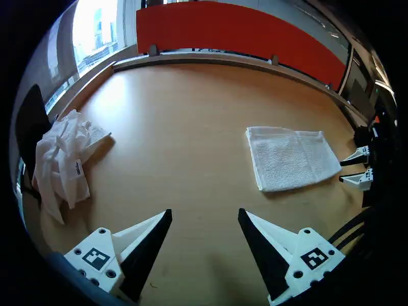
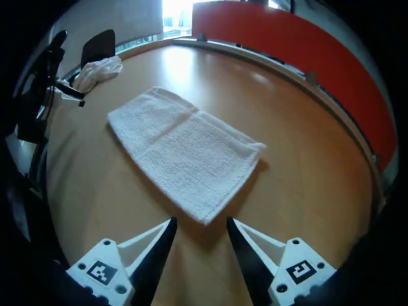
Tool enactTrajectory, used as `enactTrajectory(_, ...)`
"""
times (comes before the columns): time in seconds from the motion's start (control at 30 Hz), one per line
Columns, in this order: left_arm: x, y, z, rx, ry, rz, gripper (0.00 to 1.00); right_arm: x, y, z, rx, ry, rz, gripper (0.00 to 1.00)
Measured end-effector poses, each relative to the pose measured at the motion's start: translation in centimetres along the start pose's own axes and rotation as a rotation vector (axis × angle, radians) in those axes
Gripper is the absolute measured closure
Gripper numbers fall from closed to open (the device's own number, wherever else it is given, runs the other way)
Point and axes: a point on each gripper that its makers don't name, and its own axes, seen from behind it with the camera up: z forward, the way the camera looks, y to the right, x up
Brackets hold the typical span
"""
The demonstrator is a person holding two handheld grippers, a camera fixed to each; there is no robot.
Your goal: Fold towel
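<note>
Both grippers empty, towel flat on the table, no grasp yet.

The towel (image 2: 186,153) lies flat on the wooden table (image 1: 178,127), just ahead of the right gripper (image 2: 201,219). That gripper's fingers stand apart with nothing between them, and the towel's near corner points at the gap. The left gripper (image 1: 204,211) is also spread wide and holds nothing, well apart from the towel. The towel looks like terry: soft, light and limp. It should sag and drape once lifted, it is not slippery, and there is nothing to break. A line crosses its middle (maybe one fold already made, hard to be sure). The best hold is probably a pinch at two corners of one short edge, one per gripper, with the fingers low enough to catch every layer. A pile of white cloths (image 1: 64,158) sits at the table's far side, out of the way.
</note>
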Motion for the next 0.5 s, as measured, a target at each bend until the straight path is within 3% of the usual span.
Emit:
enactTrajectory(0.13, -0.21, 0.00, -0.04, 0.000, -0.003, -0.001, 0.03, 0.00, -0.19, 0.19, 0.015, -0.004, 0.001, 0.38)
enactTrajectory(0.5, -0.08, 0.13, -0.20, -0.003, -0.001, -0.002, 0.03, 0.08, 0.21, 0.51, 0.010, -0.004, 0.003, 0.80)
